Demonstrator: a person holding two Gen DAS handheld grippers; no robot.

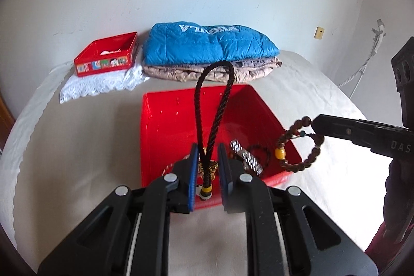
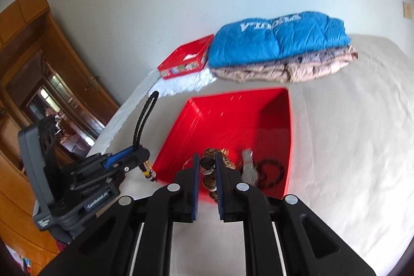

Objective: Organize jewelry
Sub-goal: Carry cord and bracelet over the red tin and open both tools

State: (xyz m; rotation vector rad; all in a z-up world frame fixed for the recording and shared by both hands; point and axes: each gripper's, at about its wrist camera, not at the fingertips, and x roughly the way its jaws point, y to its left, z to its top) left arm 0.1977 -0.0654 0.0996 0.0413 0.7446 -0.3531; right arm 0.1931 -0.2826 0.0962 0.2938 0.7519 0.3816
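Left wrist view, left to right.

- Small red tin [image 1: 106,56]: upper left, on a white lace cloth [image 1: 101,87], on the bed [image 1: 77,133].
- Folded blue quilt [image 1: 207,43]: upper centre, stacked on a beige quilt [image 1: 207,73].
- Red tray [image 1: 165,126]: centre, on the bed. Inside, toward lower right: a silver watch band [image 1: 247,157] and a dark bracelet [image 1: 261,150].
- Left hand-held gripper [image 1: 208,164]: lower centre, pinching a black braided cord [image 1: 207,107]; the loop stands up above the fingers, a yellow bead end hangs below.
- Beaded bracelet [image 1: 300,144]: right of centre, over the tray's right corner, pinched by the right hand-held gripper [image 1: 317,124] reaching in from the right edge.

Right wrist view: beads of that bracelet [image 2: 207,162] sit between the nearly closed fingers; the left hand-held gripper [image 2: 141,153] holds the cord at lower left.
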